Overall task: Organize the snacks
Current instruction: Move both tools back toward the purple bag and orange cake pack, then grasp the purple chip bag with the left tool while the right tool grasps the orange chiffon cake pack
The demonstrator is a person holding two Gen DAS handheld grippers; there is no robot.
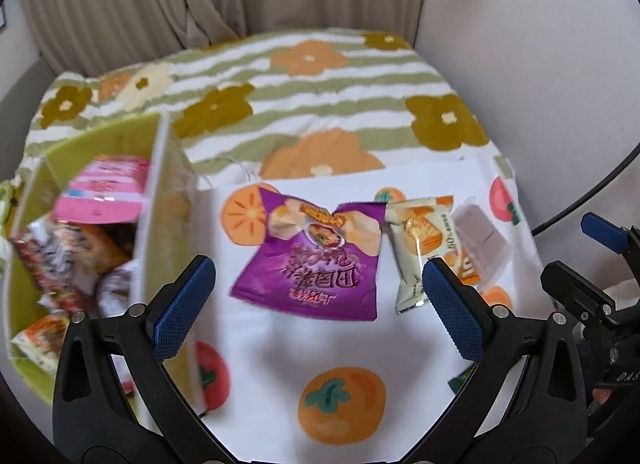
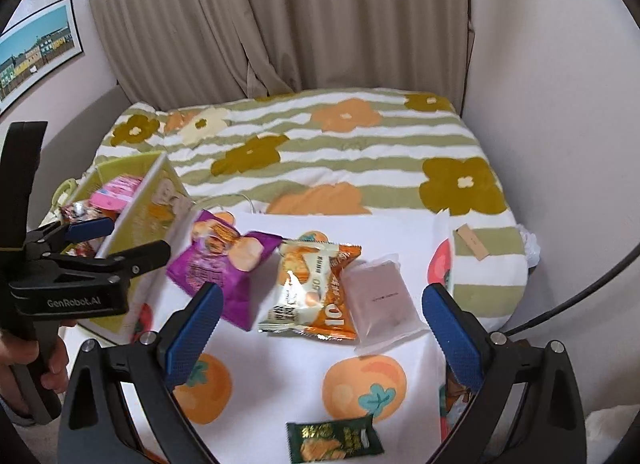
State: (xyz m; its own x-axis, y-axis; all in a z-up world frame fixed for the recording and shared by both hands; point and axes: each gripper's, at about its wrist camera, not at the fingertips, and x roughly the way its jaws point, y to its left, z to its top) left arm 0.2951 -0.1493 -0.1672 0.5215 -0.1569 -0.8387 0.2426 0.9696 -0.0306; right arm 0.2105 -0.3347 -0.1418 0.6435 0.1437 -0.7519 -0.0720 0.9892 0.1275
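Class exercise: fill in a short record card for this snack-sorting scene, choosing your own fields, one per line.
surface: white cloth with orange fruit print, laid on a flowered, striped blanket
container: green storage box, at the left, already holding several packets
loose snacks in a row: purple chip bag, cream-and-orange packet, clear-wrapped mauve block
nearest snack: dark green packet
left gripper: open, empty, facing the purple chip bag
right gripper: open, empty
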